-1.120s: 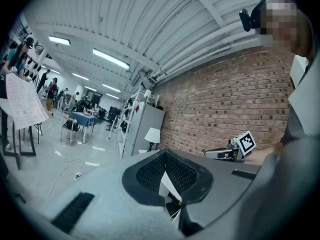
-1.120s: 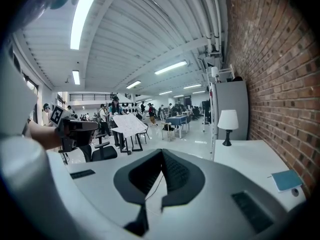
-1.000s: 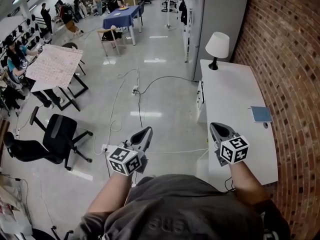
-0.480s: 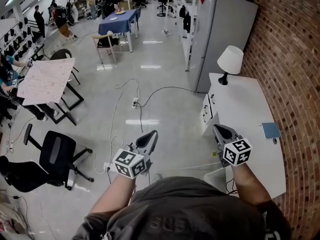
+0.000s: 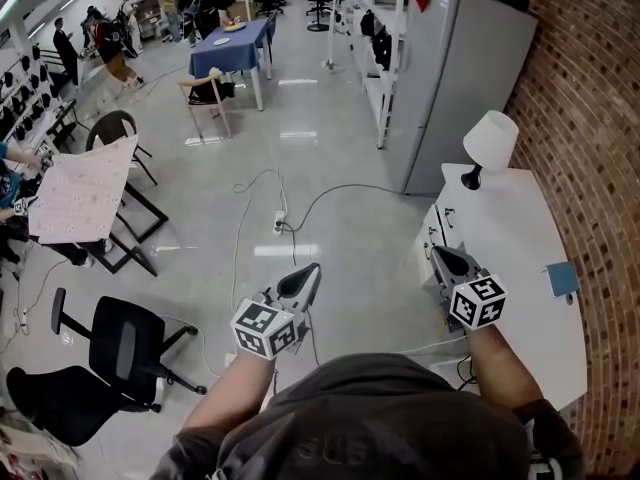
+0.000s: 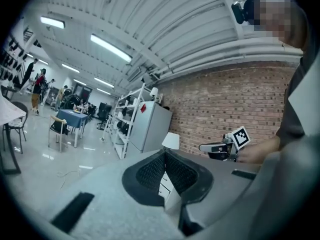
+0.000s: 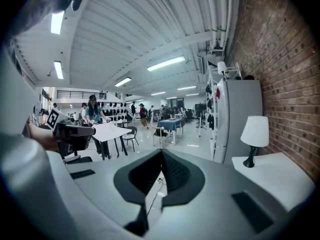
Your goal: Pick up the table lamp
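Note:
The table lamp [image 5: 490,143], white shade on a thin black stem, stands upright at the far end of a white table [image 5: 520,268] beside the brick wall. It also shows in the right gripper view as the lamp [image 7: 254,136], and small in the left gripper view as the lamp [image 6: 171,141]. My right gripper [image 5: 440,257] hovers over the table's near left edge, jaws shut with nothing between them, well short of the lamp. My left gripper [image 5: 308,276] is over the floor to the left, shut and empty too.
A blue notebook [image 5: 562,279] lies on the table near the wall. A tall grey cabinet [image 5: 455,78] stands just behind the lamp. Cables [image 5: 280,218] trail across the floor, a black office chair [image 5: 110,353] sits at left, and people stand at the far end of the room.
The whole view has shifted: the table and lamp have slid rightward and lower in the head view as I moved along. Both grippers keep their places before me and stay shut.

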### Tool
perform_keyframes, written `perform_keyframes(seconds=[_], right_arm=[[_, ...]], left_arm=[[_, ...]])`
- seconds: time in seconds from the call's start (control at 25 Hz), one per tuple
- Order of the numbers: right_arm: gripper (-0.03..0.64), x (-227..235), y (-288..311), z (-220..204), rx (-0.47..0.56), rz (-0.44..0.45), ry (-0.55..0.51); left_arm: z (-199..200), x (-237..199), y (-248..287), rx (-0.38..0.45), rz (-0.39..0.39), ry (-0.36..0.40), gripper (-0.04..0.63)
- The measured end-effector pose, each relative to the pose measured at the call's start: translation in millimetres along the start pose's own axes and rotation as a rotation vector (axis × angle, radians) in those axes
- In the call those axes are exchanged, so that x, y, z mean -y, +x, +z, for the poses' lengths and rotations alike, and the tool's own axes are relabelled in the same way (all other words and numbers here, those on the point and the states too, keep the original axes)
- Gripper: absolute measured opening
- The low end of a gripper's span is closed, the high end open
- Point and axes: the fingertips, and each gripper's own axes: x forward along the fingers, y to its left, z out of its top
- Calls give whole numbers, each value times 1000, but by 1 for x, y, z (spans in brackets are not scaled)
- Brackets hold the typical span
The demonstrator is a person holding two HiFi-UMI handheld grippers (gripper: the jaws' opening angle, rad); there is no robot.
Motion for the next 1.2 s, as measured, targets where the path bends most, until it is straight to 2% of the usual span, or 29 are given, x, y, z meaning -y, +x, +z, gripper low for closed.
perform_keyframes(seconds=[0.28,0.64,1.0,1.2], right_arm=[[-6,17,54,9,-33,11,8],[-6,88,150,19,-29,97,-5],[-6,231,244,43,-61,210,-40],[-6,278,291,54,-68,273,-47]], left_arm=[[7,-49,23,-7,25,-35,2],[14,-106,96,-3,113,-11,2],[38,-135,265,27,192,-34,2],[54,-149,337,44,216,-55,2]])
